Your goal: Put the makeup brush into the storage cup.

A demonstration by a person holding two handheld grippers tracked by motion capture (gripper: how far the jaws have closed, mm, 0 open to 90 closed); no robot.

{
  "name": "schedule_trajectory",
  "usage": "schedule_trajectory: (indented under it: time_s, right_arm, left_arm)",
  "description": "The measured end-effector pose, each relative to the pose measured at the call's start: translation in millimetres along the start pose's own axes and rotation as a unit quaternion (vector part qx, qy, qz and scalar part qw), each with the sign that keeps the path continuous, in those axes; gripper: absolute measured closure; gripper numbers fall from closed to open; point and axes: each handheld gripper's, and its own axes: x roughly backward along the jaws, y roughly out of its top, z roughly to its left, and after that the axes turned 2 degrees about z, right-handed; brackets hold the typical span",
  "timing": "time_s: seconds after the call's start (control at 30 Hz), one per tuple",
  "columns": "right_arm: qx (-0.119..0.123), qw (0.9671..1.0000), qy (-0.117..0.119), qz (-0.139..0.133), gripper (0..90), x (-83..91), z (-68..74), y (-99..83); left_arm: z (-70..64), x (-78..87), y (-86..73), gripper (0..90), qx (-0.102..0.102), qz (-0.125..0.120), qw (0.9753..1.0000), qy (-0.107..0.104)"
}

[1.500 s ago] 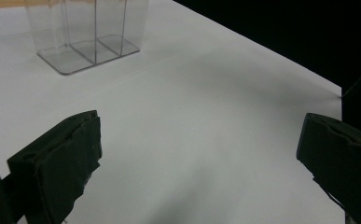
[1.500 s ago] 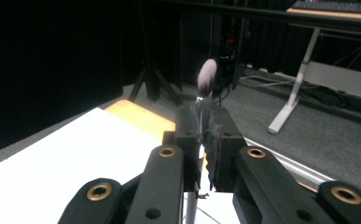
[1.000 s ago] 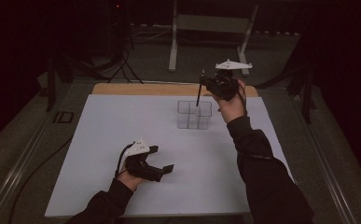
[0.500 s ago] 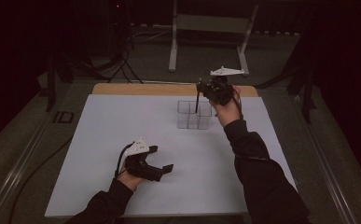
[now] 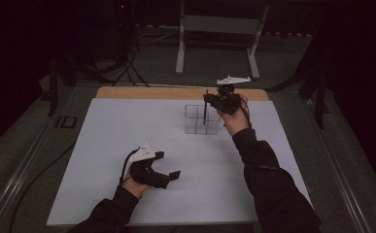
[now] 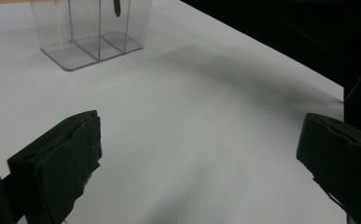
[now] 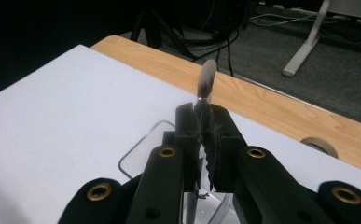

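Right gripper (image 5: 210,99), jaws clenched on slim dark pencil (image 5: 204,112), holds it upright with tip inside clear plastic divided organizer (image 5: 201,119) on white tabletop (image 5: 127,126). Insertion step; next: lower, release. Left gripper (image 5: 168,175) idle, jaws released.

Clear, glossy plastic organiser (image 5: 201,119) with thin transparent walls that catch reflections. Matt white sheet (image 5: 127,126), smooth and paper-like, over a pale wood-grain tabletop (image 7: 271,105). Right gripper (image 7: 201,122): matt black plastic jaws, one serrated inside, with brass-coloured rivets, clamped on a slim dark pen (image 5: 204,112) with a shiny metal band. Left gripper (image 6: 201,154): rough, dull black pads.
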Motion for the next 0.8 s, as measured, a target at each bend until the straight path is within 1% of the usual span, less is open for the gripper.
schedule_trajectory:
  time_s: [0.1, 0.17, 0.2, 0.4, 0.57, 0.67, 0.7, 0.73, 0.77, 0.8]
  right_arm:
    - [-0.002, 1.0, 0.007, 0.004, 84.3, -2.1, -0.3, -2.8]
    - [0.005, 0.9999, 0.009, 0.006, 84.3, -4.2, 0.4, -5.1]
    - [0.007, 0.9999, 0.009, 0.008, 84.2, -5.5, 0.8, -6.0]
    - [-0.003, 0.9998, 0.005, 0.017, 84.2, -11.6, 1.1, -11.2]
    - [0.0, 0.9997, 0.002, 0.025, 84.0, -14.0, 1.4, -13.9]
    - [0.002, 0.9993, -0.008, 0.036, 83.2, -14.7, 2.9, -13.5]
    - [0.001, 0.9991, -0.007, 0.041, 82.4, -15.4, 2.8, -13.5]
    - [0.001, 0.999, -0.008, 0.045, 77.4, -16.3, 2.9, -13.9]
    - [0.003, 0.999, -0.014, 0.043, 71.8, -16.3, 3.9, -14.3]
    - [0.002, 0.9989, -0.01, 0.046, 65.3, -16.8, 4.6, -14.5]
  left_arm:
    - [0.1, 0.3, 0.1, 1.4, 0.001, -0.004, 1.0, -0.001]
    - [0.4, 0.5, 0.0, 1.4, 0.003, -0.005, 1.0, -0.001]
    - [0.6, 0.4, -0.1, 1.4, 0.003, -0.005, 1.0, 0.0]
    - [0.9, 0.3, -0.4, 1.4, 0.005, -0.005, 1.0, -0.001]
    - [1.4, 0.5, -0.4, 1.3, 0.004, -0.005, 1.0, 0.001]
    - [1.6, 0.4, -0.3, 1.4, 0.002, -0.004, 1.0, 0.003]
    - [1.6, 0.3, -0.4, 1.3, 0.002, -0.003, 1.0, 0.003]
    - [1.4, 0.2, -0.5, 1.3, 0.003, -0.003, 1.0, 0.002]
    - [0.9, -0.1, -0.5, 1.3, 0.002, -0.002, 1.0, 0.003]
    - [0.7, -0.3, -0.5, 1.3, 0.0, -0.001, 1.0, 0.003]
